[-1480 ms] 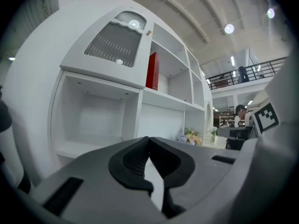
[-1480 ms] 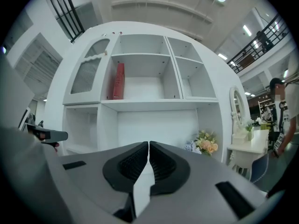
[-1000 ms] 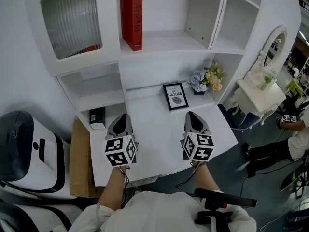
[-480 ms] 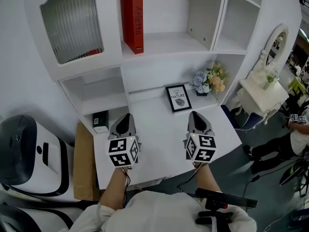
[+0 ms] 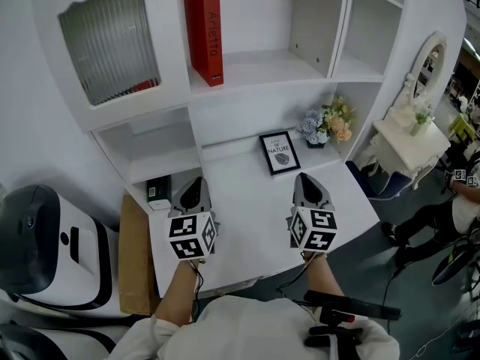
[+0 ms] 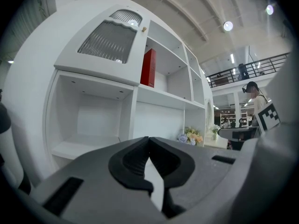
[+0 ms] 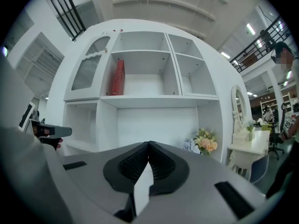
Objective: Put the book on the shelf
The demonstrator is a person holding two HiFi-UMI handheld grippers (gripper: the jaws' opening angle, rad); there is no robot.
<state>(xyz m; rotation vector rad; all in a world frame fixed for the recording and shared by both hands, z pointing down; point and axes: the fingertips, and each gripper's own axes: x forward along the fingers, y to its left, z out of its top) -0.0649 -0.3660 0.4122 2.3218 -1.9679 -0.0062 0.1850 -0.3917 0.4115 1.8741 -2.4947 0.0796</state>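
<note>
1. Standing upright, the book (image 5: 203,32) is already on the shelf (image 5: 255,64), well beyond and above both tools, so the task looks done. Nothing seems left but drawing back.
2. The left tool (image 5: 193,182) and right tool (image 5: 304,178) hover over the desk (image 5: 247,208), each with its jaws fully closed on nothing.
3. Only the head view shows the framed print (image 5: 279,152) ahead between the tools. The gripper views hide it behind the tool bodies, yet show the jaws meeting.

Bright, even light; fisheye-warped edges
</note>
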